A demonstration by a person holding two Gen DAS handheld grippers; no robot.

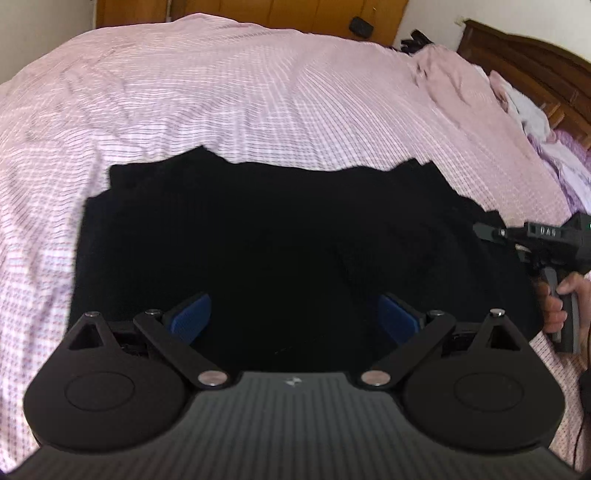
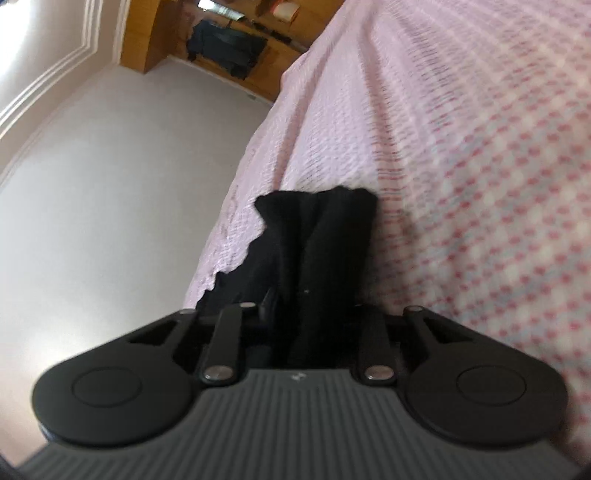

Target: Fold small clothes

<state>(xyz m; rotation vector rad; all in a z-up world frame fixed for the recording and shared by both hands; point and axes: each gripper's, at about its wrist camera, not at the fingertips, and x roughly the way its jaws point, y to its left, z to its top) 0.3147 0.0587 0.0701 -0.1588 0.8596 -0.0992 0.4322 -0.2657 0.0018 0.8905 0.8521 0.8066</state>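
1. Left gripper [image 1: 293, 314]: its two blue-padded fingers [image 1: 190, 319] stand wide apart above the near part of the black garment [image 1: 288, 236]. Nothing lies between the pads.

2. Black garment: in the left wrist view it lies spread flat on the pink checked bedspread [image 1: 229, 96], near the front edge of the bed. Its far edge is uneven, with a raised corner at the left and another at the right. The fabric is too dark for folds or seams to be read.

3. Right gripper [image 2: 314, 295]: in the right wrist view its linkage arms are drawn close together, and a bunched fold of the black garment runs between the fingers and out ahead of them. The jaws are clamped on this fold. The fingertips themselves are hidden by the cloth.

4. Right gripper, seen from the left wrist view [image 1: 487, 230]: it sits at the garment's right edge, pointing inward toward the cloth. The person's right hand [image 1: 557, 306] wraps its grey handle.

5. Surroundings: crumpled pink and lilac bedding [image 1: 532, 122] lies heaped at the far right of the bed, against a dark wooden headboard [image 1: 524, 51]. Wooden cabinets [image 1: 258, 9] stand beyond the far edge of the bed. In the right wrist view the bedspread fills the right side, with a pale wall [image 2: 122, 177] at left.
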